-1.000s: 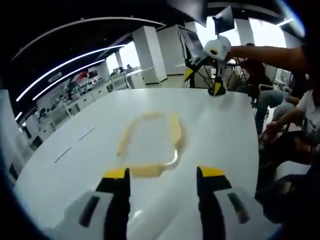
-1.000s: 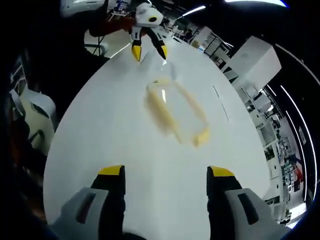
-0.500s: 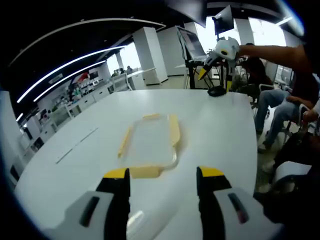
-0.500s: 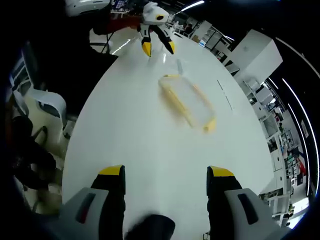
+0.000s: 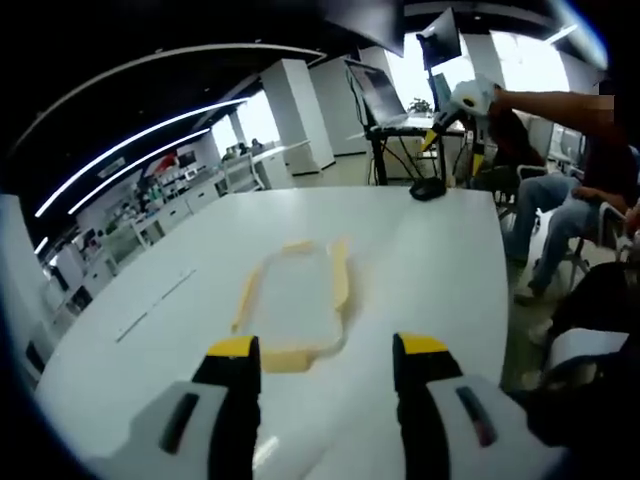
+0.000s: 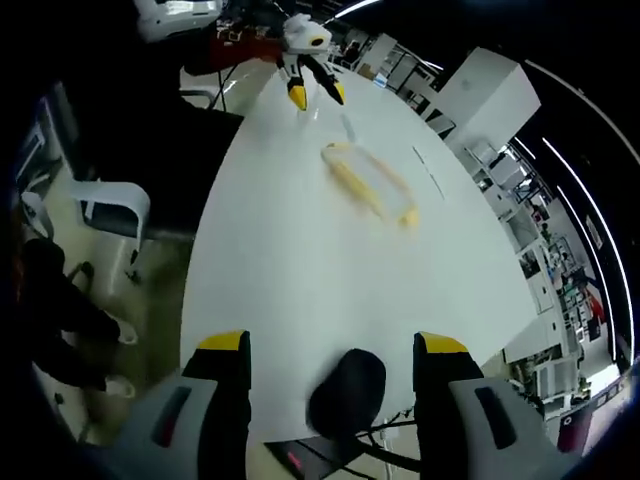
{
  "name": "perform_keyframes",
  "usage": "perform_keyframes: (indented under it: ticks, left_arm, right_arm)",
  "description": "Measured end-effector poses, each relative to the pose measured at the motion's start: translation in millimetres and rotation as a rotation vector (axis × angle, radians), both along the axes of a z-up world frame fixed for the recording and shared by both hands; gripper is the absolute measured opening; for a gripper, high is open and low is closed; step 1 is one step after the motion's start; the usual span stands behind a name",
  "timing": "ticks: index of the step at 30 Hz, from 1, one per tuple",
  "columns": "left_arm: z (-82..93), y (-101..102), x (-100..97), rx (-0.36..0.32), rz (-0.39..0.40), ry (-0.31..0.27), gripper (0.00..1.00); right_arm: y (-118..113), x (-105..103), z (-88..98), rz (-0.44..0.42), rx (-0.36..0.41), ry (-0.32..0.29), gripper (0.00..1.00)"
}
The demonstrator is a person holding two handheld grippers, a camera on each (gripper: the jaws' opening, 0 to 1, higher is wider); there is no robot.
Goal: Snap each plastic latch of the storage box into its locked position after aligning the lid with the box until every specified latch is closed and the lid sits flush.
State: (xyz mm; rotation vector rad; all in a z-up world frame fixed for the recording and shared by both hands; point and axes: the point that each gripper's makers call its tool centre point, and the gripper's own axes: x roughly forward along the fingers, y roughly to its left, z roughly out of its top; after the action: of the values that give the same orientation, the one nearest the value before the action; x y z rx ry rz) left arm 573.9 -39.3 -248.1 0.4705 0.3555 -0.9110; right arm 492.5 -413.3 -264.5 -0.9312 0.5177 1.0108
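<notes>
A clear storage box (image 5: pixel 292 302) with yellow latches lies on the white table (image 5: pixel 430 250), just beyond my left gripper (image 5: pixel 328 352), which is open with nothing between its jaws. In the right gripper view the same box (image 6: pixel 368 183) looks small and far off on the table (image 6: pixel 290 260). My right gripper (image 6: pixel 332 348) is open and held high over the table's near end. The right gripper (image 5: pixel 462 102) also shows far off at the upper right of the left gripper view, held by a hand. The left gripper (image 6: pixel 308 62) shows beyond the box in the right gripper view.
A black round object (image 6: pixel 347 393) sits near the table edge under my right gripper, and a black object (image 5: pixel 428 187) lies at the table's far end. A white chair (image 6: pixel 110 215) stands beside the table. People sit at the right (image 5: pixel 560 210). Monitors on stands (image 5: pixel 385 95) rise behind.
The right gripper has pulled back and up, so the box looks much smaller and the table edge and black object have come into view. The left gripper view has shifted only slightly.
</notes>
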Motion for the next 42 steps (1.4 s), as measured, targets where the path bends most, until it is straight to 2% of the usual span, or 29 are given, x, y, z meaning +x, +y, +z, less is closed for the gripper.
perform_keyframes:
  ticks: [5, 12, 21, 26, 28, 32, 37, 40, 42]
  left_arm:
    - [2.9, -1.2, -7.0, -0.004, 0.005, -0.01, 0.53]
    - [3.8, 0.0, -15.9, -0.007, 0.002, -0.014, 0.53]
    - [3.6, -10.2, -33.9, -0.01, -0.034, -0.02, 0.53]
    - [4.4, -9.9, -38.3, -0.014, -0.041, -0.025, 0.53]
    - [4.6, -9.1, -39.7, -0.016, -0.042, -0.026, 0.53]
    - [8.8, -4.1, -40.8, -0.022, -0.042, -0.037, 0.53]
    - [11.9, 5.7, -41.3, -0.031, -0.037, -0.043, 0.53]
    - [10.6, 11.7, -39.1, -0.032, -0.031, -0.04, 0.53]
    - [8.7, 16.7, -37.8, -0.031, -0.024, -0.034, 0.53]
  right_arm:
    - [-11.5, -19.9, -3.2, -0.033, 0.013, 0.001, 0.66]
    - [-12.0, -40.1, -4.9, -0.059, 0.037, -0.009, 0.65]
    - [-16.1, -70.7, -21.8, -0.111, 0.076, -0.012, 0.63]
    - [-6.4, -77.5, -24.0, -0.112, 0.075, -0.007, 0.63]
    - [-6.0, -78.7, -20.3, -0.108, 0.07, -0.007, 0.63]
    - [2.5, -75.2, -1.9, -0.103, 0.098, -0.046, 0.63]
    - [25.6, -70.6, 4.7, -0.078, 0.108, -0.062, 0.63]
    - [46.9, -68.2, 6.6, -0.049, 0.121, -0.065, 0.63]
    - [52.8, -68.0, 2.1, -0.043, 0.071, -0.028, 0.62]
